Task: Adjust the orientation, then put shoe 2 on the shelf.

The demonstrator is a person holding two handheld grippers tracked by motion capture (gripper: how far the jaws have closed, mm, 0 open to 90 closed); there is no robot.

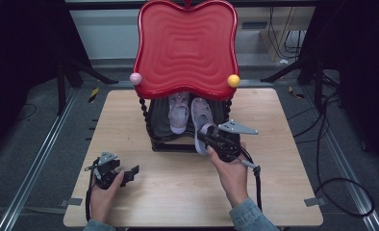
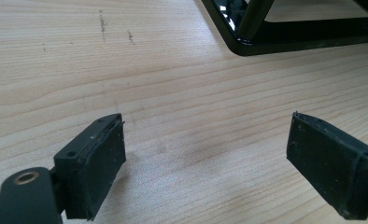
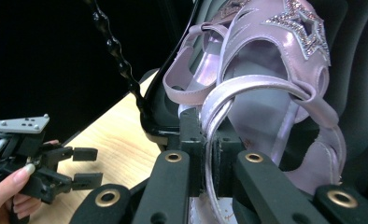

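The right tool (image 3: 209, 163) is clamped on the heel strap (image 3: 219, 121) of a pale lilac sandal (image 3: 271, 93), its two jaws pressed together with the thin strap pinched between them. In the high view that sandal (image 1: 200, 122) lies half on the black lower shelf (image 1: 161, 137) under the red scalloped tray (image 1: 185, 45), its heel end hanging over the shelf's front edge toward the right tool (image 1: 208, 138). A second sandal (image 1: 179, 113) lies beside it, further in. A rhinestone star (image 3: 308, 23) decorates the held sandal; tiny print near its sole is too small to read. The left tool (image 1: 132, 173) rests low over the bare table (image 1: 178, 192), jaws wide apart and holding nothing.
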